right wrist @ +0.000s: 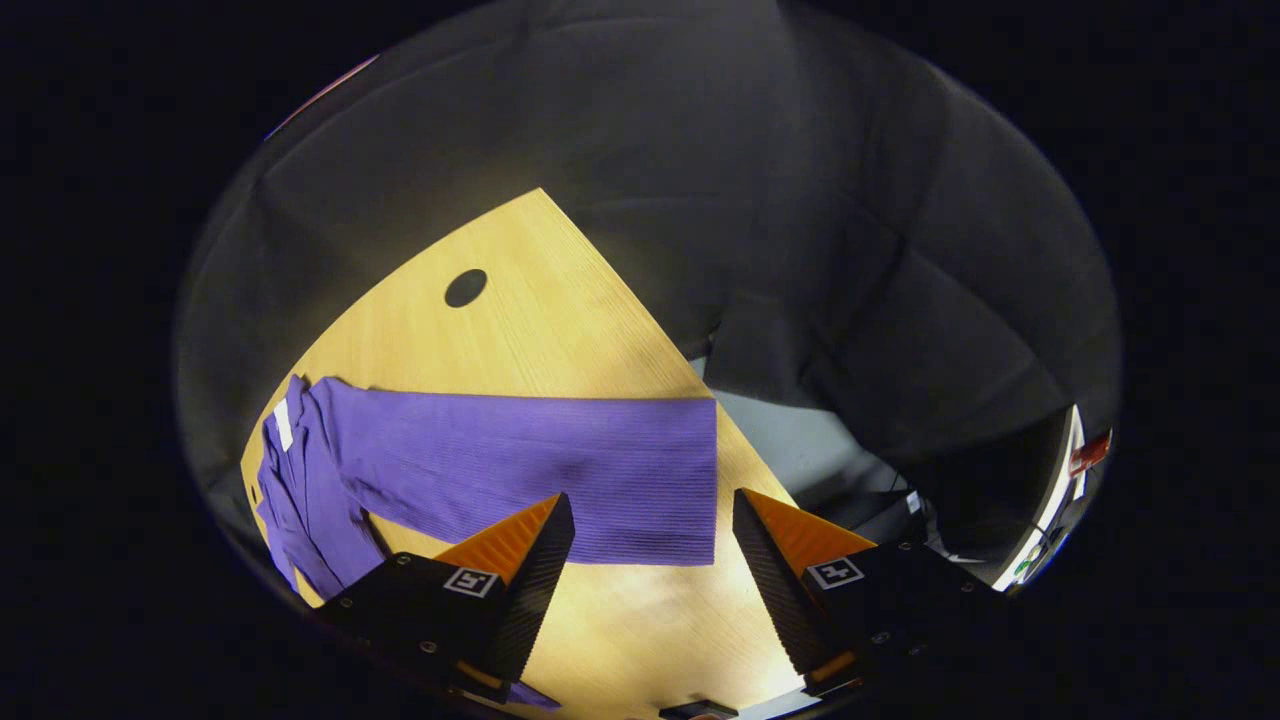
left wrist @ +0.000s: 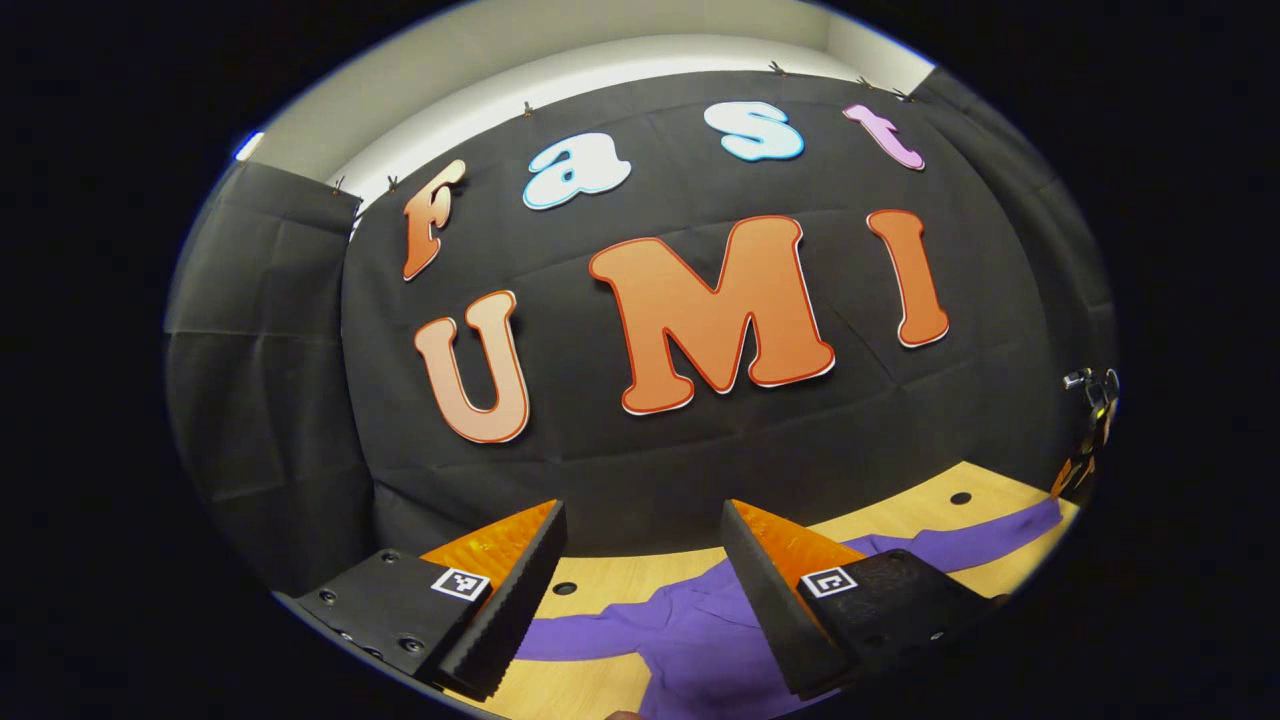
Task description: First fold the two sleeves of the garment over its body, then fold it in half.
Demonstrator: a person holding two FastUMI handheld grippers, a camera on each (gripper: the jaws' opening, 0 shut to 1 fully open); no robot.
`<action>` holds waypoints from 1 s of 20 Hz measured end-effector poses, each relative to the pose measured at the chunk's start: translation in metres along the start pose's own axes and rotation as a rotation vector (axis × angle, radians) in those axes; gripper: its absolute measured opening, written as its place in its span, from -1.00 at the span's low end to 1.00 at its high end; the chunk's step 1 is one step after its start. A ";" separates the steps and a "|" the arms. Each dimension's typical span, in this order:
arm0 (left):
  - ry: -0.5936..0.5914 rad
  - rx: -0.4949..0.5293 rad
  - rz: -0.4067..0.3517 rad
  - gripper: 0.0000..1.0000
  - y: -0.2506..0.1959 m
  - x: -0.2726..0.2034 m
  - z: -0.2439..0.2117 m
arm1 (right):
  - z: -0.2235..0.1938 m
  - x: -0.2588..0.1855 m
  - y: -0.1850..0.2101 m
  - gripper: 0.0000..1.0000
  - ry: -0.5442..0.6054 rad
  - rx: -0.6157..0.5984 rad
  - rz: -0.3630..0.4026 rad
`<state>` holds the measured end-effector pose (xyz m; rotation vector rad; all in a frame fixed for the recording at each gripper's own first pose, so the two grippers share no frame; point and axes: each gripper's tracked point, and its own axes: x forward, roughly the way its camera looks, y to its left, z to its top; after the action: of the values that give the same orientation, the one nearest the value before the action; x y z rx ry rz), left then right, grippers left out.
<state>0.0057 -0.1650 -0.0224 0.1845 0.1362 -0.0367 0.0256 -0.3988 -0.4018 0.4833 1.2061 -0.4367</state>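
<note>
Wooden table [right wrist: 520, 330] carries the purple garment [right wrist: 520, 470], lying flat with its body spread and a sleeve [left wrist: 590, 635] reaching out sideways from it, so I judge no fold is made yet. Above the garment, the left gripper [left wrist: 640, 590] and right gripper [right wrist: 650, 580] hover with jaws wide apart, holding nothing.

— What's behind? 
— Black cloth wall [left wrist: 700, 470] across the middle, a pale wall [left wrist: 560, 60] along the top.
— And lower down? 
— A light wooden table [right wrist: 520, 330] with a dark round hole [right wrist: 466, 287], upper left.
</note>
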 end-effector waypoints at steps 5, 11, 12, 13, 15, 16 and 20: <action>0.034 0.006 0.006 1.00 -0.006 0.000 -0.009 | 0.004 0.030 -0.017 0.88 0.079 0.021 -0.013; 0.035 0.034 0.001 0.94 -0.016 -0.001 -0.007 | -0.004 0.054 -0.021 0.75 0.168 0.064 -0.019; 0.038 0.034 0.002 0.94 -0.016 -0.002 -0.008 | -0.003 0.053 -0.022 0.68 0.164 0.066 -0.024; 0.041 0.032 0.003 0.94 -0.016 -0.002 -0.008 | -0.003 0.056 -0.023 0.65 0.165 0.061 -0.025; 0.052 0.026 0.003 0.94 -0.016 -0.002 -0.011 | -0.006 0.054 -0.026 0.44 0.185 0.048 -0.057; 0.058 0.024 0.004 0.94 -0.017 -0.003 -0.015 | -0.009 0.056 -0.029 0.29 0.193 0.023 -0.085; 0.058 0.024 -0.003 0.94 -0.021 -0.004 -0.016 | -0.014 0.055 -0.016 -0.28 0.215 -0.013 -0.102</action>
<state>-0.0011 -0.1828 -0.0410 0.2095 0.1939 -0.0356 0.0219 -0.4076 -0.4604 0.4674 1.4447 -0.4723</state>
